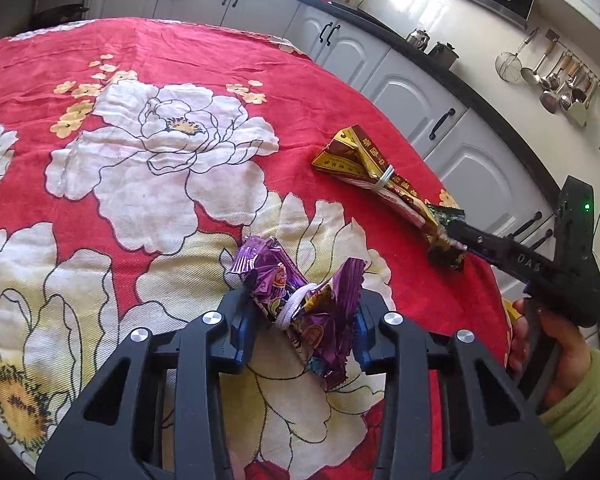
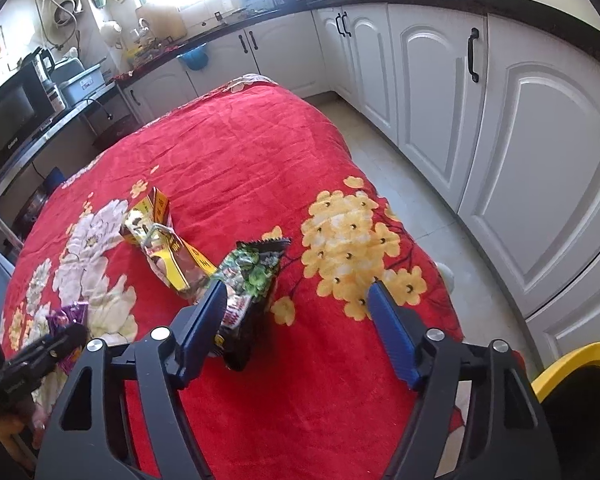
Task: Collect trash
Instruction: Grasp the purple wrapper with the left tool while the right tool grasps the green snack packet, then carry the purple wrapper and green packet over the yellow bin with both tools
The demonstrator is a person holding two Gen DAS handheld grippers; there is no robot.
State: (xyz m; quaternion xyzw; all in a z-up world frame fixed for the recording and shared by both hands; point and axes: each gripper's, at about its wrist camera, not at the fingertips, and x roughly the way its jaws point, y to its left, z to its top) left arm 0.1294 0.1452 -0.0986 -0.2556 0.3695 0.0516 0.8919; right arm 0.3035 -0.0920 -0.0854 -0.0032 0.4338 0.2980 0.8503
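Note:
A crumpled purple snack wrapper point(image 1: 300, 304), tied with a white band, lies between the fingers of my left gripper point(image 1: 304, 300); the jaws stand apart around it, close to its sides. It also shows in the right wrist view point(image 2: 70, 316). A green and black snack wrapper point(image 2: 248, 276) lies on the red floral cloth point(image 2: 260, 168), touching the left finger of my open right gripper point(image 2: 296, 296). A yellow and brown wrapper point(image 2: 160, 236), tied with a band, lies just beyond it; it also shows in the left wrist view point(image 1: 364, 160).
The table's right edge drops to a tiled floor point(image 2: 400, 168) beside white kitchen cabinets point(image 2: 540, 140). A yellow-rimmed bin point(image 2: 576, 380) stands at the lower right. Counters with appliances run along the far and left walls.

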